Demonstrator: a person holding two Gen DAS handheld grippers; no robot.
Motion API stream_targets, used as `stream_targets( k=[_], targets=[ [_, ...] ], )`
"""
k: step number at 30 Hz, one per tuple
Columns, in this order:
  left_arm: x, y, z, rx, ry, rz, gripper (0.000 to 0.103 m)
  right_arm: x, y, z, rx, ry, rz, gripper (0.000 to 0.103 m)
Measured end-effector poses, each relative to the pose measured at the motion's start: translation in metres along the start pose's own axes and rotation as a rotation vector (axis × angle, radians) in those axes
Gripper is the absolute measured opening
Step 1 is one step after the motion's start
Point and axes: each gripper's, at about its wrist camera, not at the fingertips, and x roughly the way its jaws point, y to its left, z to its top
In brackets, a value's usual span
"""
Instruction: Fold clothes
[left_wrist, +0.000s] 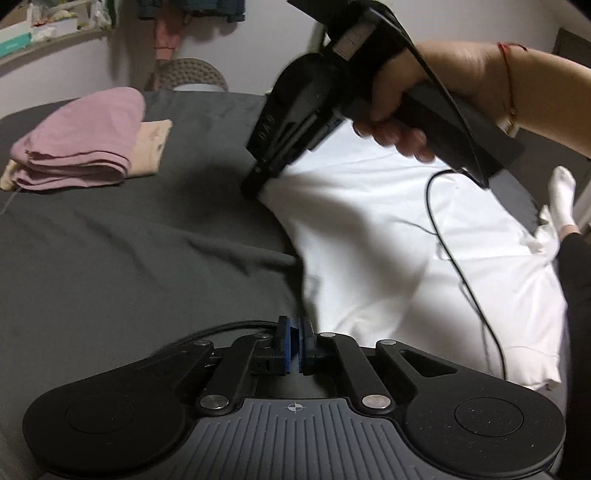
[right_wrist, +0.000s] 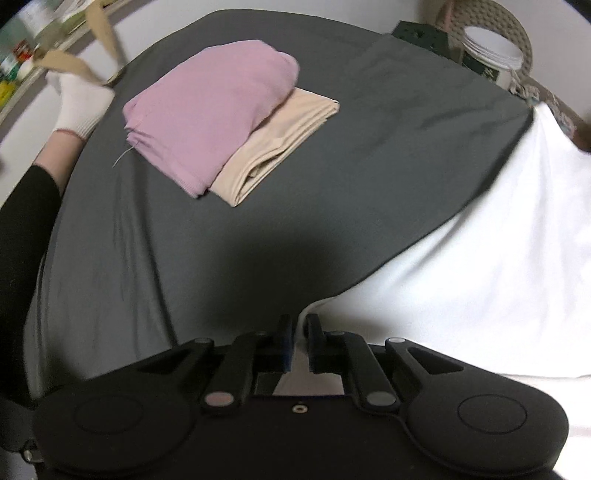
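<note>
A white garment (left_wrist: 388, 240) lies spread on the dark grey bed sheet (left_wrist: 129, 277), its left edge lifted. My left gripper (left_wrist: 294, 332) is at the near end of that edge, blue pads pressed together and the cloth running into the fingertips. My right gripper (left_wrist: 253, 184), held by a bare hand, pinches the far corner. In the right wrist view, my right gripper (right_wrist: 299, 332) is shut with the white garment (right_wrist: 498, 277) showing between its fingers. A folded pink garment (left_wrist: 85, 136) (right_wrist: 210, 122) rests on a folded beige one (left_wrist: 153, 147) (right_wrist: 280, 147) farther off.
A person's foot in a white sock (left_wrist: 563, 195) (right_wrist: 79, 103) rests at the bed's edge. A black cable (left_wrist: 461, 277) trails across the white garment. A woven chair (left_wrist: 188, 74) and a white tub (right_wrist: 487, 48) stand beyond the bed. Bare sheet (right_wrist: 369, 147) lies between pile and garment.
</note>
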Motion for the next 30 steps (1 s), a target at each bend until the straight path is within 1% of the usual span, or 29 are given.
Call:
stream_targets(
  k=[1, 2, 3, 5, 7, 10, 11, 12, 14, 16, 18, 21, 22, 23, 25, 27, 28, 30],
  targets=[
    [-0.001, 0.000, 0.001, -0.003, -0.009, 0.014, 0.002, -0.002, 0.000, 0.000, 0.004, -0.013, -0.001, 0.011],
    [-0.003, 0.001, 0.002, -0.003, -0.021, 0.028, 0.003, -0.006, 0.002, 0.000, 0.003, -0.032, -0.003, 0.017],
    [-0.005, 0.001, 0.004, 0.002, -0.037, 0.041, 0.004, -0.011, 0.004, 0.000, 0.003, -0.051, -0.005, 0.029],
    [-0.010, 0.000, 0.007, 0.012, -0.080, 0.056, 0.008, -0.019, 0.007, 0.001, 0.001, -0.089, -0.009, 0.043],
    [-0.012, -0.001, 0.009, 0.017, -0.115, 0.059, 0.008, -0.028, 0.010, 0.001, 0.000, -0.127, -0.012, 0.044],
    [-0.013, -0.003, 0.007, 0.028, -0.137, 0.035, 0.008, -0.047, 0.010, -0.004, 0.021, -0.195, -0.007, 0.058],
    [-0.014, -0.005, 0.007, 0.036, -0.138, 0.017, 0.008, -0.056, 0.009, -0.008, 0.034, -0.220, -0.003, 0.066],
    [-0.013, -0.008, 0.007, 0.045, -0.138, -0.006, 0.008, -0.065, 0.007, -0.015, 0.051, -0.237, 0.000, 0.068],
    [-0.013, -0.012, 0.006, 0.069, -0.136, -0.049, 0.009, -0.081, 0.002, -0.032, 0.083, -0.258, 0.004, 0.068],
    [-0.011, -0.019, 0.005, 0.101, -0.131, -0.075, 0.009, -0.096, -0.005, -0.057, 0.116, -0.267, -0.003, 0.070],
    [-0.010, -0.026, 0.003, 0.135, -0.123, -0.062, 0.009, -0.109, -0.013, -0.088, 0.163, -0.270, -0.025, 0.077],
    [-0.008, -0.030, 0.001, 0.161, -0.112, -0.038, 0.009, -0.115, -0.021, -0.134, 0.241, -0.293, -0.078, 0.081],
    [-0.008, -0.030, 0.001, 0.159, -0.111, -0.036, 0.009, -0.117, -0.022, -0.150, 0.276, -0.322, -0.084, 0.083],
    [-0.009, -0.029, 0.002, 0.154, -0.111, -0.037, 0.009, -0.119, -0.021, -0.166, 0.317, -0.371, -0.076, 0.085],
    [-0.011, -0.027, 0.002, 0.141, -0.119, -0.043, 0.009, -0.125, -0.018, -0.197, 0.386, -0.470, -0.057, 0.092],
    [-0.012, -0.026, 0.001, 0.138, -0.128, -0.050, 0.009, -0.131, -0.012, -0.223, 0.430, -0.553, -0.053, 0.102],
    [-0.011, -0.027, 0.000, 0.139, -0.131, -0.054, 0.010, -0.137, -0.007, -0.232, 0.438, -0.588, -0.058, 0.103],
    [-0.008, -0.030, -0.001, 0.156, -0.135, -0.060, 0.029, -0.150, 0.006, -0.246, 0.440, -0.653, -0.077, 0.103]
  ],
)
